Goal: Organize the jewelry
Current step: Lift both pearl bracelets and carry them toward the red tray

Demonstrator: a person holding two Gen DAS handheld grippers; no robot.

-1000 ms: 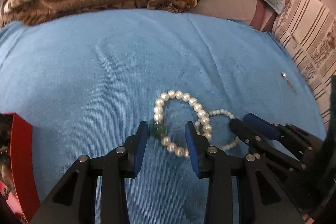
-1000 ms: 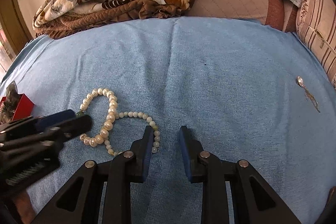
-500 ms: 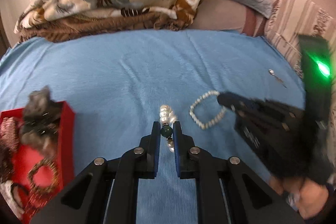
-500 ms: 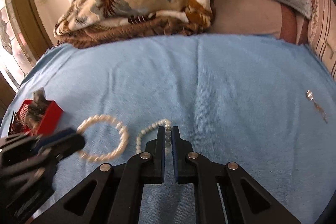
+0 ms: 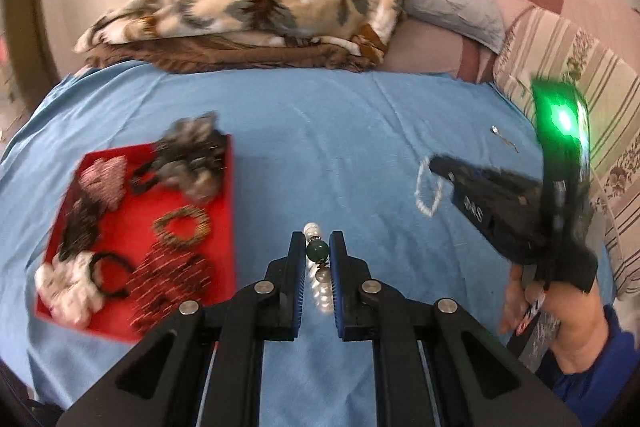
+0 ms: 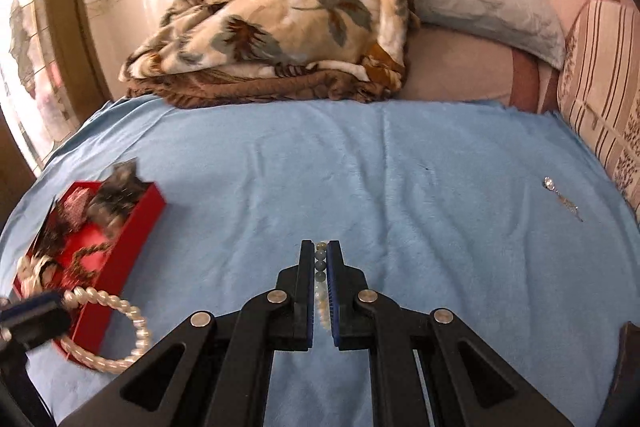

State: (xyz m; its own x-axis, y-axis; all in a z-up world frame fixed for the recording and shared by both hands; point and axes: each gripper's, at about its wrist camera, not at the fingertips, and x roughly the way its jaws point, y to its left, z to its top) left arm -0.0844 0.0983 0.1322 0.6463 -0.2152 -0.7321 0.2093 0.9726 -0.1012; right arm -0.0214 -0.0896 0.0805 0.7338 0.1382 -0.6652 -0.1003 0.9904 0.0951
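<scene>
Left gripper [image 5: 316, 251] is being held nearly closed on the large pearl bracelet [image 6: 120, 323], with the green bead [image 5: 318, 251] being pinched between its 2 blue pads and pearls showing above and below it. In the right wrist view the same bracelet is being seen as a loop hanging from the left gripper tip at lower left, lifted off the blue cloth [image 6: 400, 187] and overlapping the near corner of the red tray [image 6: 132, 239].

Right gripper [image 6: 320, 259] is being held fully closed on the small pearl bracelet [image 6: 320, 267], its beads being lined up between the pads. In the left wrist view that bracelet [image 5: 426, 189] is being seen dangling, blurred, from the right gripper tip [image 5: 436, 165], above the cloth. The right gripper is being carried by a hand [image 5: 560, 327] with a blue sleeve; a green light [image 5: 562, 117] is being shown on its top.

The tray is being kept on the left part of the cloth, holding hair ties, a grey scrunchie [image 5: 192, 159] and a beaded ring [image 5: 182, 227]. 1 small earring [image 6: 560, 199] is being left on the cloth at far right, well apart from both grippers. A floral blanket [image 6: 280, 23] and pillows are being seen behind the cloth.
</scene>
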